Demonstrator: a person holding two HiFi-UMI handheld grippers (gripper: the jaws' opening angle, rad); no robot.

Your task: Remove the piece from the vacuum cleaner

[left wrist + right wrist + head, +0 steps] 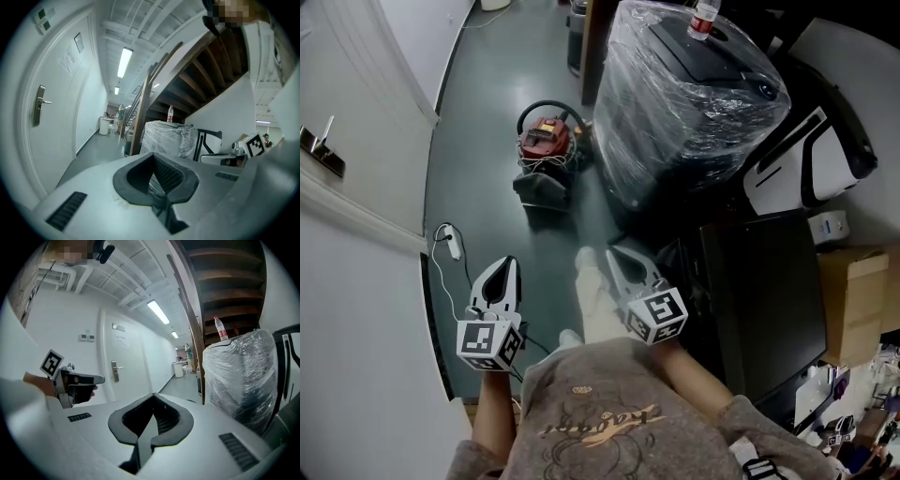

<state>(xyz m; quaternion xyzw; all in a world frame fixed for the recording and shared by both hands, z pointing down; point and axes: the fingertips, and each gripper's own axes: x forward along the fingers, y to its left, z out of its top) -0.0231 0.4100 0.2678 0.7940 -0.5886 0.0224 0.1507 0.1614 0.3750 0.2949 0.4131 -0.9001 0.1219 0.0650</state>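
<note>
**Item 1. Vacuum cleaner** [546, 139]: A red-topped canister with a black hose looped over it. It stands on the corridor floor [487, 112], just beside the foot of the wrapped bulk. A dark part [542, 192] sits in front of it, touching or nearly so. I cannot tell whether this is the piece to be removed. The cleaner is well apart from both grippers, so the task appears not yet begun.

**Item 2. Left gripper** [506, 266]: Held low and close to the body, pointing forward along the floor. Its fingers [123, 183] are clenched on nothing. Probably a carrying posture for the approach.

**Item 3. Right gripper** [615, 255]: Level with the left and held the same way. Its fingers [118, 427] are clenched, with only open corridor showing through the hollow between the pads. Both sets of fingers would need to part before any grasp.

**Item 4. Plastic-wrapped bulk** [684, 103]: A large dark object under stretch film, parked beneath the stairs and out of the walkway. A water bottle [703, 19] stands upright on top.

**Item 5. Power strip** [453, 246]: White, with its cable trailing. It lies against the left wall, near the door [356, 112].

**Item 6. Cardboard box** [855, 300]: Stored at the right, beside a black flat panel [769, 300].
</note>
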